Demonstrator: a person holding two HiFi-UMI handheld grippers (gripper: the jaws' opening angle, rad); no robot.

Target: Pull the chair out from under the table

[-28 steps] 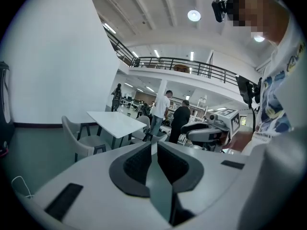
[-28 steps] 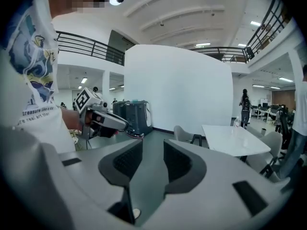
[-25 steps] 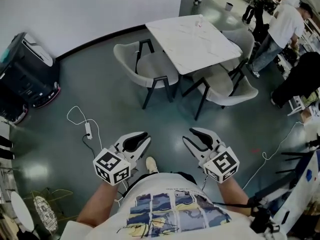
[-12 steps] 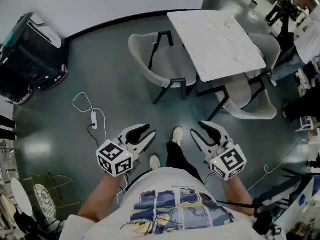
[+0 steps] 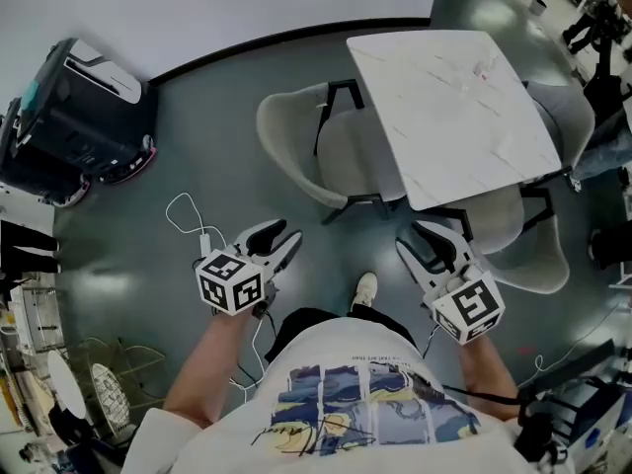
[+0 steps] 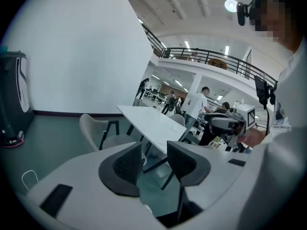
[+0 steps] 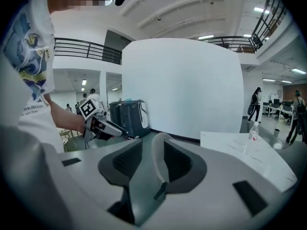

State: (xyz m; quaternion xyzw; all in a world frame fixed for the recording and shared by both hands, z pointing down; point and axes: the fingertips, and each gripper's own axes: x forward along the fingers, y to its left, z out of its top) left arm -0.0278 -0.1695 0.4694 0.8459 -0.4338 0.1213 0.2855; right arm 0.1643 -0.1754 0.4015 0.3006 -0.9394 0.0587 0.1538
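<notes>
A white marble table stands ahead with a grey shell chair tucked partly under its left side. My left gripper hovers above the floor short of that chair, open with nothing between its fingers; its jaws have just been opening. My right gripper is open and empty near the table's front corner. The left gripper view looks past the left gripper to the chair and table. In the right gripper view, the chair's back shows far off through the right gripper.
Two more grey chairs sit at the table's right. A clear bottle stands on the table. A black machine is at the left wall, a white cable lies on the floor, and a wire rack is at lower left.
The table and chair have come much closer as the person walked forward. Both grippers moved with them toward the chair. The left jaws stand wider apart than before.
</notes>
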